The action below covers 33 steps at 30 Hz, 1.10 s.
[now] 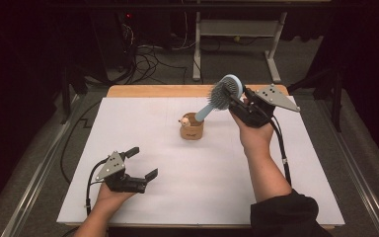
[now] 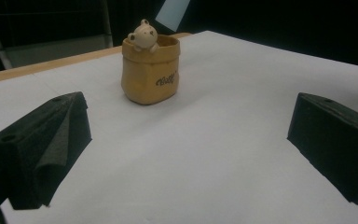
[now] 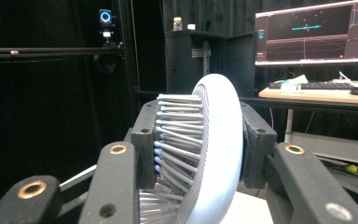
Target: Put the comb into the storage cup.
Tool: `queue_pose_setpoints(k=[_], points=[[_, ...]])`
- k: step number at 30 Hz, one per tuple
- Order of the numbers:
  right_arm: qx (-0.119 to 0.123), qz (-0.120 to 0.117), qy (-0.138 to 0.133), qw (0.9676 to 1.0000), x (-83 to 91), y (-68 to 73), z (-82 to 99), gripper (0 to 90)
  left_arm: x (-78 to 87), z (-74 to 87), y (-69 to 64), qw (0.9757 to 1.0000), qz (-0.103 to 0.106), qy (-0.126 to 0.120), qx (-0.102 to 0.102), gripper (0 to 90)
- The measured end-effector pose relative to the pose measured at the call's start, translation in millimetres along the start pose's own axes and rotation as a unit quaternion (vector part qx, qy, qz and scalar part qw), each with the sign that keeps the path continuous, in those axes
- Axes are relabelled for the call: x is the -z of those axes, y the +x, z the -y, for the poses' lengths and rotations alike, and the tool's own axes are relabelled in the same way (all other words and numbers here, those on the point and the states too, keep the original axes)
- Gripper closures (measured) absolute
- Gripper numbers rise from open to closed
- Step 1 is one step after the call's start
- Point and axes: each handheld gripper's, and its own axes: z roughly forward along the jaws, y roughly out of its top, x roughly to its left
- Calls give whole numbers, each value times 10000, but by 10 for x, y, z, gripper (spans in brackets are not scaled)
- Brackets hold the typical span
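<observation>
Left gripper (image 1: 138, 163): jaws spread, empty, near side of tan ceramic sack-shaped bear pot (image 1: 191, 126), well apart. Right gripper (image 1: 237, 101): clenched on head of pale-blue round plastic hairbrush (image 1: 225, 92), handle slanting down to pot mouth.

Two hands, two black two-jaw grippers

The left gripper (image 1: 141, 163) rests low at the near left, jaws wide apart; the right gripper (image 1: 234, 101) is raised at the far right, jaws clamped, forearm angled up.

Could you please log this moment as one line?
right gripper: shut on pale blue round hairbrush | handle over tan bear pot | left gripper: open, empty
</observation>
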Motion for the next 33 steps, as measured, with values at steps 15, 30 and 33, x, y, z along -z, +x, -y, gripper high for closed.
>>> queue_pose_setpoints(k=[15, 30, 33], points=[[16, 13, 116, 9999, -187, 42, 47, 593, -2, 11, -13, 9999, 83, 59, -13, 4], [-28, 9, 347, 9994, -345, 58, 202, 592, 4, 11, -16, 9999, 131, 20, -46, 3], [-33, 7, 377, 9993, -365, 63, 225, 592, 9, 9, -13, 9999, 105, -4, -48, 3]])
